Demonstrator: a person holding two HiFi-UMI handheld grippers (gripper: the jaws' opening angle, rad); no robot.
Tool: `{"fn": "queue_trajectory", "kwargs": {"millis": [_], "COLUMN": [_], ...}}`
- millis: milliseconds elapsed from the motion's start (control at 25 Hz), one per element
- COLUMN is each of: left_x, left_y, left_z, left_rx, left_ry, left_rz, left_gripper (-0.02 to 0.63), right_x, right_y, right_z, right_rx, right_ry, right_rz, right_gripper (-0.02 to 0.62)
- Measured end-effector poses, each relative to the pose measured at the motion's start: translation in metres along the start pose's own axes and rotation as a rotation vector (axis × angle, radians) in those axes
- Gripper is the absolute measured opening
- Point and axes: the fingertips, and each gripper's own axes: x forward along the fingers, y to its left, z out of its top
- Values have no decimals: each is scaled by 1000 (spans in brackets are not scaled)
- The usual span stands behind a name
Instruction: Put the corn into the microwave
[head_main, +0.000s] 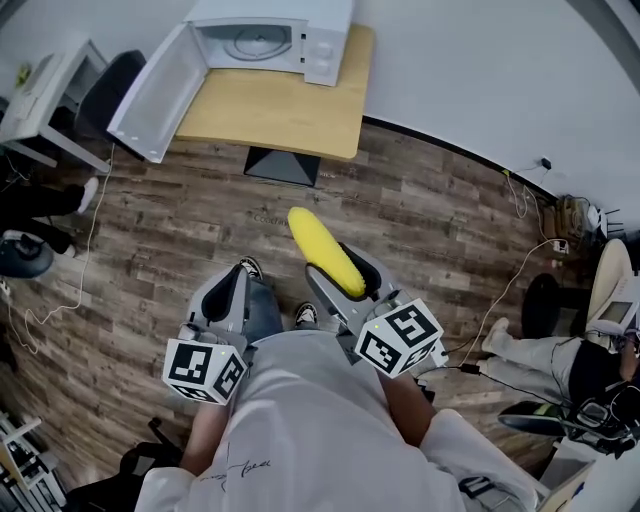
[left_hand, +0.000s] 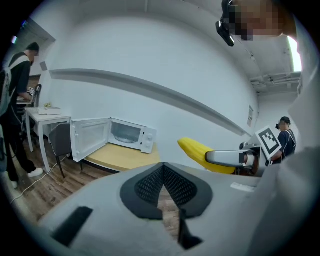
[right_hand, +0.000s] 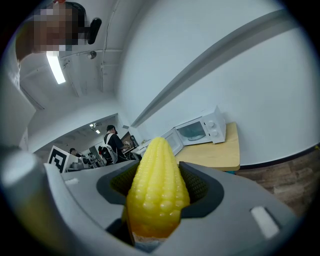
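Corn (right_hand: 157, 192) is clamped in the right claw (head_main: 346, 278), gripped near its thick butt end with the tapered tip pointing forward and up. It is carried in the air above the wooden floor (head_main: 440, 225), well short of the desk (head_main: 285, 118). The left claw (left_hand: 163, 182) is closed on itself with nothing between its pads, held low beside the right one. The microwave (head_main: 272, 38) stands along the desk's far edge with its door (head_main: 155, 95) swung wide past the left edge, so the cavity is free to receive the cob. The cob looks light and stiff, and its bumpy kernels should give the pads purchase. Its taper could let it squirm forward under a hard squeeze, so the thick end, where it is held now, seems the sound place to grip.
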Motion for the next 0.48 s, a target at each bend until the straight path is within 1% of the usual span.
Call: {"fn": "queue_trajectory", "kwargs": {"millis": [160,320,480], "left_x": [17,27,34], "left_y": [19,39,60], "left_z": [18,34,48], "left_rx": [10,11,9], "left_ry": [2,-6,-11], "left_rz": [-15,-24,-31], "left_gripper": [-12,-12,-12], "right_x": [28,52,77], "right_y": [-3,-3,-1], "right_z": [14,26,35], "right_rx": [3,34,38], "right_ry": [0,-8,-9], "right_rz": [5,16,7], "right_gripper": [261,261,261]}}
